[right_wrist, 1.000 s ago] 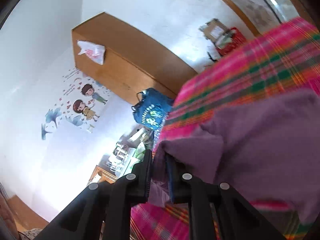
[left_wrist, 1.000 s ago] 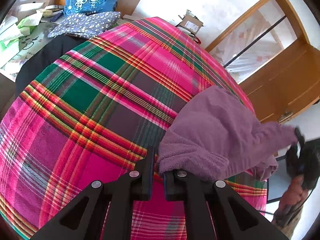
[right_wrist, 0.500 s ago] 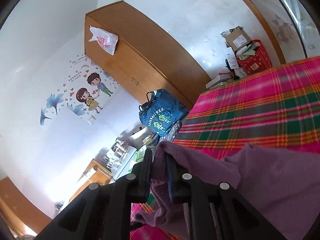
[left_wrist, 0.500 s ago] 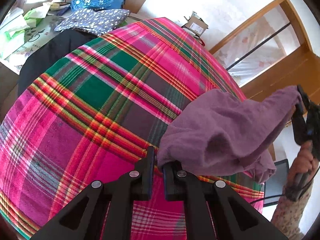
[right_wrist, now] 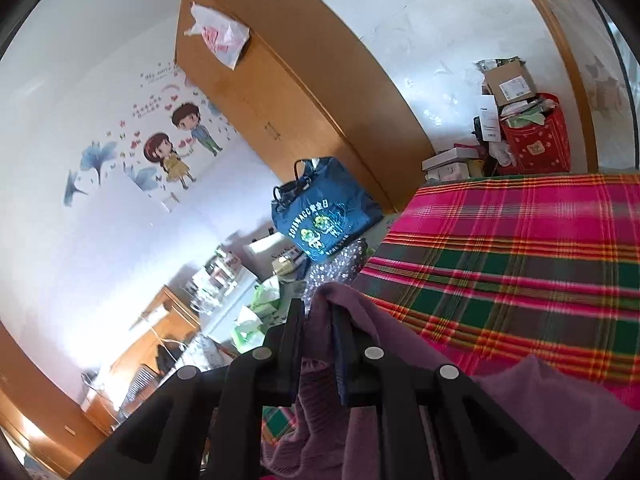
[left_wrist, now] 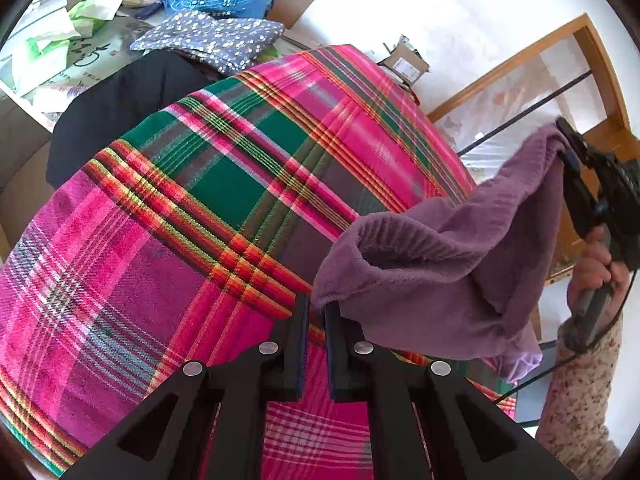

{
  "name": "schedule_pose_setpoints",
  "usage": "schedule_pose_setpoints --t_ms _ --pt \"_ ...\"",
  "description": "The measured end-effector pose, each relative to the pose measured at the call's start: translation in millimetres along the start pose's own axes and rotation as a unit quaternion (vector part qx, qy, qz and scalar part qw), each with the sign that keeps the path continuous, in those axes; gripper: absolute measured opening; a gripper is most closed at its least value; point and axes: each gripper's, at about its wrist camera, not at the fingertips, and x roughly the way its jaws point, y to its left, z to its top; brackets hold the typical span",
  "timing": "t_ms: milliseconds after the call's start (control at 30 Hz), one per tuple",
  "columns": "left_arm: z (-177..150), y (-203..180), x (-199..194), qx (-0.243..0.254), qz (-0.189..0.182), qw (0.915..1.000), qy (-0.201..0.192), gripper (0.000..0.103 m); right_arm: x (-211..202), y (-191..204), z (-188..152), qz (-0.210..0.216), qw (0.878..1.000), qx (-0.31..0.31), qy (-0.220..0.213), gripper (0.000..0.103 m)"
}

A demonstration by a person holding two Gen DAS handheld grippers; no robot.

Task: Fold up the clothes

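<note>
A purple fleece garment [left_wrist: 432, 272] hangs stretched between my two grippers above a pink, green and red plaid bedspread [left_wrist: 208, 200]. My left gripper [left_wrist: 316, 308] is shut on one corner of it, low and near the bedspread. My right gripper [left_wrist: 568, 148] is shut on the opposite corner, raised at the right of the left wrist view, with a hand [left_wrist: 596, 256] on its handle. In the right wrist view the same purple garment [right_wrist: 400, 344] bunches between the right gripper [right_wrist: 320, 312] fingers and drapes down to the right over the plaid bedspread [right_wrist: 520, 264].
A blue tote bag [right_wrist: 324, 216], a dotted folded cloth [left_wrist: 212, 36] and a black garment [left_wrist: 120, 100] lie past the bed's far end. A cluttered table [left_wrist: 52, 52] with papers stands left. A wooden wardrobe [right_wrist: 288, 80], boxes and a red bag [right_wrist: 536, 140] line the wall.
My right gripper rose and swung out to the right with its corner, pulling the purple garment taut and up off the bedspread. The left gripper barely shifted and keeps its hold.
</note>
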Motion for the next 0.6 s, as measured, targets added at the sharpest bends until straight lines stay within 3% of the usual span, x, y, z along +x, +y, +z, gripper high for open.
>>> schedule_pose_setpoints --t_ms 600 --pt "14 4 9 -0.007 -0.009 0.9999 0.001 0.013 135 -9 24 -0.043 0.991 -0.05 0.114 0.014"
